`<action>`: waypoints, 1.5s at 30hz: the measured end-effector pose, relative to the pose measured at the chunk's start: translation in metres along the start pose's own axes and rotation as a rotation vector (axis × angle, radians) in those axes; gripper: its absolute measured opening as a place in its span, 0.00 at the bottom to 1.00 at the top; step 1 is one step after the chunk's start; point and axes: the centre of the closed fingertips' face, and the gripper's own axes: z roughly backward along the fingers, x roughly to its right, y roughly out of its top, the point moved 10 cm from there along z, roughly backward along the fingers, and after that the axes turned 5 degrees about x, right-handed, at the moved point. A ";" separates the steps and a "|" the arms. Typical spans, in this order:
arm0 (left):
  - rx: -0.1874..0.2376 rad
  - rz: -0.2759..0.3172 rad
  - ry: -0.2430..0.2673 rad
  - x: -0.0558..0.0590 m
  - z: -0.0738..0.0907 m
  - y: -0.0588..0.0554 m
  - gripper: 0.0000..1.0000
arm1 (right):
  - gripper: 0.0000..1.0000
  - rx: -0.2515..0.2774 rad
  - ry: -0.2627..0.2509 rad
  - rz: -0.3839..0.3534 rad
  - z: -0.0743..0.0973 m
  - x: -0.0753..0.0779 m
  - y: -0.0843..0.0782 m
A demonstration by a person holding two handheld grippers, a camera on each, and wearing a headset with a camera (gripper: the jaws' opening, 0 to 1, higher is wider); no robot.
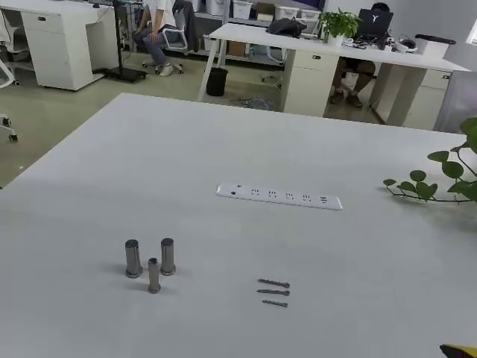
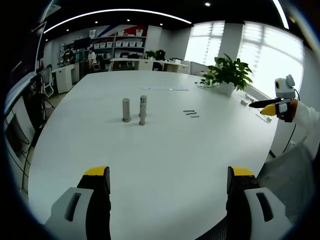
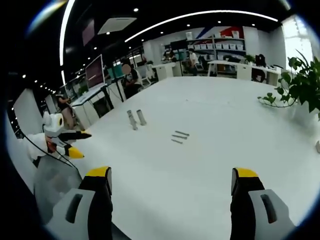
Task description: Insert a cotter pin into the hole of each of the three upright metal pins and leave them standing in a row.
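Three upright metal pins [image 1: 151, 264] stand in a tight cluster on the white table [image 1: 223, 164], left of centre. Three small cotter pins [image 1: 273, 292] lie side by side to their right. In the left gripper view the metal pins [image 2: 135, 110] and cotter pins [image 2: 190, 113] sit far ahead, and my left gripper [image 2: 167, 200] is open with nothing between its jaws. My right gripper [image 3: 170, 200] is open and empty too, well short of the metal pins [image 3: 135, 119] and cotter pins [image 3: 178, 136]. The right gripper [image 2: 272, 106] shows at the right of the left gripper view.
A white power strip [image 1: 279, 196] lies beyond the parts mid-table. A leafy plant [image 1: 443, 175] trails in at the right edge. Desks, chairs and seated people stand beyond the table's far edge. A yellow gripper tip [image 1: 458, 350] peeks in at the bottom right.
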 end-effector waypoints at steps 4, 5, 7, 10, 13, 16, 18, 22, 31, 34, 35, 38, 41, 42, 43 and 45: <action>-0.007 -0.001 -0.008 0.002 -0.001 -0.001 0.97 | 0.98 -0.012 0.003 0.001 0.000 -0.001 -0.003; -0.009 0.000 -0.012 0.002 -0.001 -0.001 0.96 | 0.98 -0.015 0.003 0.004 -0.001 -0.001 -0.003; -0.012 -0.012 -0.013 0.003 -0.001 0.000 0.96 | 0.98 -0.021 0.006 0.007 -0.001 -0.002 -0.004; -0.013 -0.020 -0.012 0.003 -0.002 0.000 0.96 | 0.98 -0.019 0.003 0.006 -0.001 -0.002 -0.005; -0.004 -0.016 -0.023 0.005 -0.002 0.001 0.95 | 0.98 -0.033 -0.007 0.014 -0.002 -0.001 -0.005; 0.001 -0.025 -0.016 0.005 -0.003 0.001 0.94 | 0.97 -0.048 -0.011 0.035 -0.003 -0.002 -0.006; 0.008 -0.010 -0.023 0.006 -0.003 0.002 0.91 | 0.98 -0.068 -0.015 0.058 -0.004 -0.003 -0.007; 0.015 -0.009 -0.022 0.006 -0.003 0.003 0.90 | 0.98 -0.073 -0.008 0.065 -0.006 -0.005 -0.008; 0.043 -0.033 -0.003 0.002 -0.004 0.009 0.82 | 0.97 -0.086 -0.004 0.058 -0.009 -0.003 -0.013; 0.072 -0.027 0.010 -0.001 -0.005 0.011 0.84 | 0.97 -0.091 -0.009 0.049 -0.010 -0.002 -0.016; 0.071 -0.019 0.008 -0.001 -0.005 0.012 0.82 | 0.97 -0.094 -0.010 0.048 -0.010 -0.002 -0.017; 0.071 -0.024 0.010 -0.003 -0.008 0.012 0.79 | 0.96 -0.097 -0.010 0.044 -0.009 -0.002 -0.019; 0.074 -0.024 0.014 -0.004 -0.011 0.014 0.79 | 0.96 -0.099 -0.012 0.043 -0.009 -0.001 -0.019; 0.074 -0.024 0.010 -0.004 -0.013 0.014 0.79 | 0.96 -0.099 -0.012 0.042 -0.009 -0.001 -0.019; 0.073 -0.023 0.003 -0.004 -0.015 0.014 0.78 | 0.96 -0.099 -0.012 0.042 -0.009 -0.001 -0.019; 0.072 -0.023 -0.001 -0.004 -0.018 0.015 0.78 | 0.96 -0.098 -0.014 0.039 -0.008 -0.001 -0.019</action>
